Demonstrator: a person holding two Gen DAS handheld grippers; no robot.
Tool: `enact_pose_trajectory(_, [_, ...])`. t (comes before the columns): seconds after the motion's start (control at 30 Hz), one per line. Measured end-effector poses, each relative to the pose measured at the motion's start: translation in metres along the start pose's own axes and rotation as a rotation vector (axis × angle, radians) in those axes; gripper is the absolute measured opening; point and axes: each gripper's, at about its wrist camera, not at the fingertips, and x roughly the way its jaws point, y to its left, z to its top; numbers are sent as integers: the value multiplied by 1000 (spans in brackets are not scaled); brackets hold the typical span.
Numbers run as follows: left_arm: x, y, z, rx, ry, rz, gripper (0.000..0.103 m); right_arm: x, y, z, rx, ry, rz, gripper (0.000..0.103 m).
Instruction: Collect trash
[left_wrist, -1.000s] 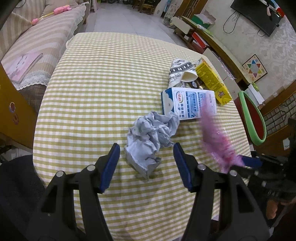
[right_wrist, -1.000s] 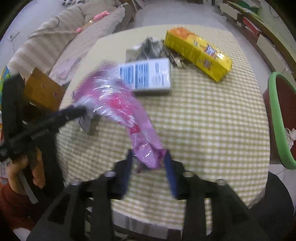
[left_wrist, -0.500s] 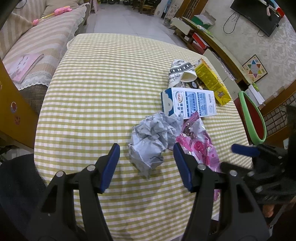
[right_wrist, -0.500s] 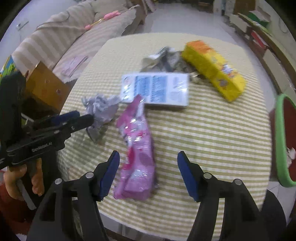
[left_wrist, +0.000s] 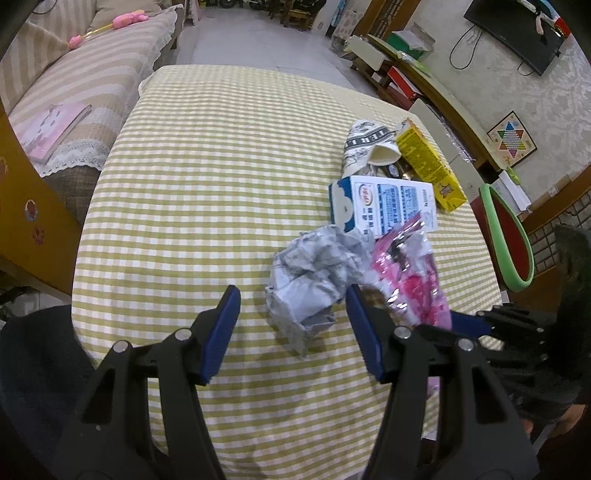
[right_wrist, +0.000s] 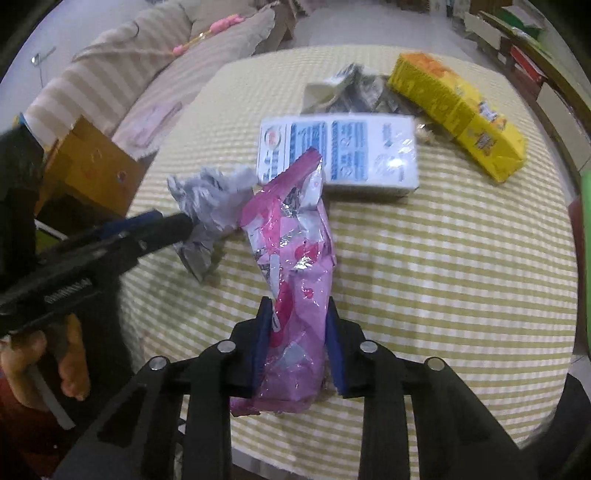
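Observation:
A pink foil wrapper (right_wrist: 291, 266) lies on the checked tablecloth (right_wrist: 443, 280); my right gripper (right_wrist: 297, 325) is shut on its near end. The wrapper also shows in the left wrist view (left_wrist: 410, 280). A crumpled grey paper ball (left_wrist: 314, 280) lies just ahead of my left gripper (left_wrist: 293, 306), which is open with the ball's near end between its fingertips. The ball shows in the right wrist view (right_wrist: 214, 199) to the left of the wrapper. A white and blue carton (left_wrist: 384, 206) lies behind both.
A yellow box (left_wrist: 428, 166) and a patterned paper cup (left_wrist: 369, 144) lie at the table's far right. A green-rimmed red bin (left_wrist: 509, 243) stands off the right edge. A striped sofa (left_wrist: 74, 81) is at the left.
My right gripper had let the pink wrapper drop on the table and opened; now it has closed on the wrapper's near end. My left gripper moved slightly toward the paper ball.

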Motion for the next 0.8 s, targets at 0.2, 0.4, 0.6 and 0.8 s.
enact_pose_trajectory(0.2, [-15,-10,7,10,-40,-27,52,-40,-7,3,61,-126,24,25])
enact_pose_trajectory(0.4, [-31,-25,19,43,-97,-54,52,-75,-19,10,116,-263,-10,25])
enact_pose_trajectory(0.6, [-40,-38,32,66,-144,-81,49,-97,-31,11,150,-333,-42,25])
enact_pose_trajectory(0.8, [-45,-51,46,85,-177,-102,49,-108,-44,8,180,-364,-72,25])
